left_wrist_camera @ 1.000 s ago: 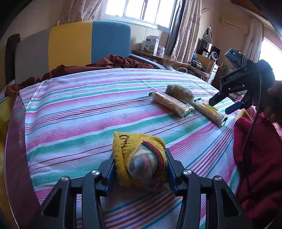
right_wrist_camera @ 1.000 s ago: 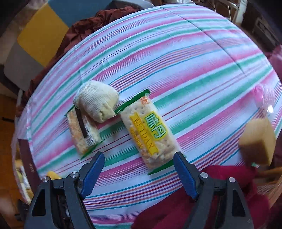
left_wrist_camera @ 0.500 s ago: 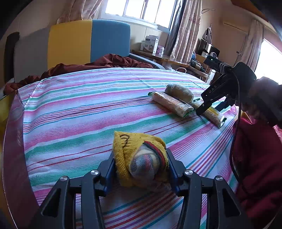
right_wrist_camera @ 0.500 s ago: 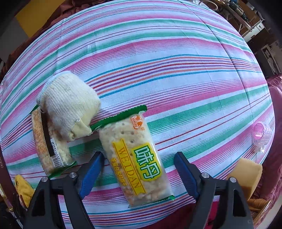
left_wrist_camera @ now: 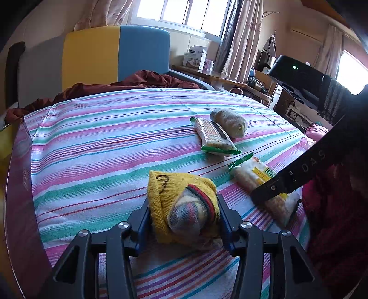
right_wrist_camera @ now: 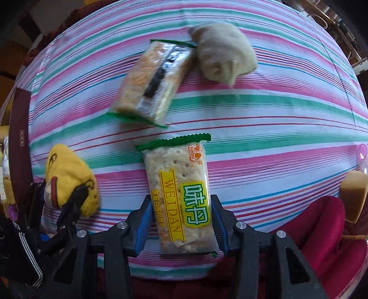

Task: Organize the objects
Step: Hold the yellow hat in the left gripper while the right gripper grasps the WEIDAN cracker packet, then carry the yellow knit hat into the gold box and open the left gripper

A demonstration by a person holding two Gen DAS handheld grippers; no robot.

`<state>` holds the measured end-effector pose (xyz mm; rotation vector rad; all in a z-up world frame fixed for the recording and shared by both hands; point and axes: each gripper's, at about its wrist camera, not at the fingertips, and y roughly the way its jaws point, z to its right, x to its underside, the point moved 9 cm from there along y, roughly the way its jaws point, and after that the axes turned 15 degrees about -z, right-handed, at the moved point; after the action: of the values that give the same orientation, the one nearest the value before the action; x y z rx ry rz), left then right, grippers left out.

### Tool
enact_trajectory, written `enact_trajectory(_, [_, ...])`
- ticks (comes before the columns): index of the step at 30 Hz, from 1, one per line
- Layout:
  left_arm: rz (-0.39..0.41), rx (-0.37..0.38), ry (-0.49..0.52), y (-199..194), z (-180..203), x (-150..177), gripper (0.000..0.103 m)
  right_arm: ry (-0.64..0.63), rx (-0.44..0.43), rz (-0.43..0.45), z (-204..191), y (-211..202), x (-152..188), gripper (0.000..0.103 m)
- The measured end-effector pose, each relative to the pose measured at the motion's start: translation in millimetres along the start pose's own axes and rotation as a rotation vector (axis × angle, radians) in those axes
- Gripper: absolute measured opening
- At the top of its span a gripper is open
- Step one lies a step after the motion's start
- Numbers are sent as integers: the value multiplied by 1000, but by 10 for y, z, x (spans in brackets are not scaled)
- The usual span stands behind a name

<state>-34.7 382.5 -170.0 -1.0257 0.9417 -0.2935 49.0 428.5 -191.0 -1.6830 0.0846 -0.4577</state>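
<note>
Right gripper (right_wrist_camera: pixel 181 226) swung over cracker packet (right_wrist_camera: pixel 179 195) on striped cloth (right_wrist_camera: pixel 264 110); jaws just closing, pads seemingly touching packet sides. Light, slippery film, brittle inside: grip mid-length, gently. Left gripper (left_wrist_camera: pixel 184 223) pinching soft yellow sock bundle (left_wrist_camera: pixel 181 207).

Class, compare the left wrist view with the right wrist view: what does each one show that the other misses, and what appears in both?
Only the left wrist view shows the room beyond: the yellow and blue chair back, the window, curtains.

Only the right wrist view shows the printed front of the cracker packet between the right hand-held gripper pads, which have just been closing on it, and a tan block at the right edge.

Both show the striped cloth, the yellow sock bundle clamped in the left hand-held gripper, the second packet and the cream sock roll.
</note>
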Motion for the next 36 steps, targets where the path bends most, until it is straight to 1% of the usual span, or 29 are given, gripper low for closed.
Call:
enact_trajectory(4, [-11,-10,8,-48,-6,48,52,-1,-12,64,-111,-27,-14,49])
enact_trajectory(9, [-29,-24,2,-114,-48,118,51,-45,34,107,-199,-63,7,48])
enact_trajectory(13, [-43,-46,2,-145,-65,160,51,-80,87,115,-175,-64,12,48])
enact_trajectory(14, [-48,-57,2,-160,-65,166,51,-81,89,120,-170,-72,13,48])
enact_trajectory(15, [-51,-68,9,-179,-57,175,50,-81,92,122,-254,-74,30,48])
enact_trajectory(16, [-52,-75,16,-199,-44,187,50,-83,94,124,-174,-99,17,48])
enact_trajectory(20, [-56,-76,23,-260,-7,215,47,-87,114,129,-185,-108,26,48])
enact_trajectory(21, [-56,-74,24,-278,1,221,46,-90,123,130,-336,-99,61,48])
enact_trajectory(25, [-53,-52,22,-369,28,226,44,-104,157,133,-421,-75,96,48])
enact_trajectory(26, [-52,-49,21,-397,28,231,44,-106,162,133,-594,8,3,48])
enact_trajectory(30, [-37,-28,-3,-578,0,223,44,-112,175,133,-673,20,-1,48])
enact_trajectory(33, [-5,-18,-20,-803,-60,195,44,-119,193,137,-713,24,12,48])
enact_trajectory(36, [43,-14,-69,-1081,-228,155,44,-123,205,139,-749,27,25,49])
